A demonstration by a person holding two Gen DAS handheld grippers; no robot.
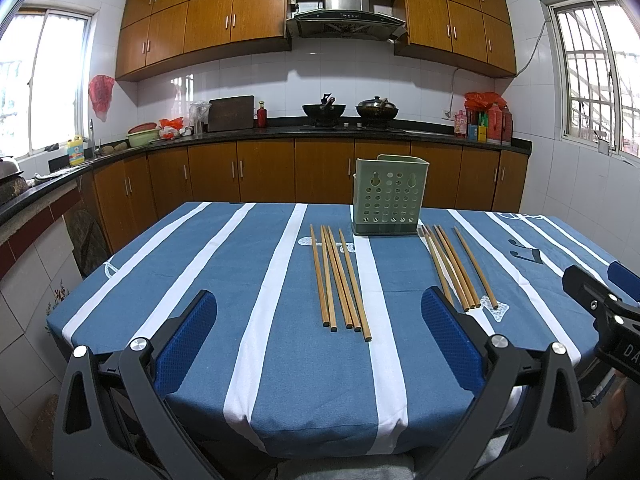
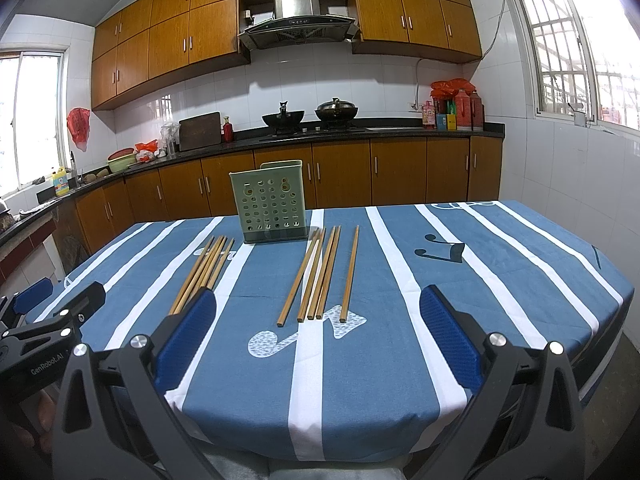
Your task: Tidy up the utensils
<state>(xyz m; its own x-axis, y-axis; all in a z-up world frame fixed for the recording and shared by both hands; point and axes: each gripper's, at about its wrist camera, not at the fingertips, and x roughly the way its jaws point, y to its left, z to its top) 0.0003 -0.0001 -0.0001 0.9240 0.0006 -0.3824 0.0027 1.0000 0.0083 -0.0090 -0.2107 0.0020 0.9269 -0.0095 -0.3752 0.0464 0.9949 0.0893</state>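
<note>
Above the table's near edge, left claw (image 1: pixel 319 340) and right claw (image 2: pixel 318 340) hover level, wide open, empty.

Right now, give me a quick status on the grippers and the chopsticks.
Left gripper open, empty. Right gripper open, empty. Two chopstick groups, left group and right group, flat on the tablecloth before the green holder. Nothing blocking.

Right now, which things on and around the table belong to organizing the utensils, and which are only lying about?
For the job:
- left group of chopsticks
- right group of chopsticks
- green perforated utensil holder
- left hand-held gripper, open
- right hand-held gripper, open

Just lying about:
- two woks on the stove
- cutting board
- detergent bottle
- red thermoses
</note>
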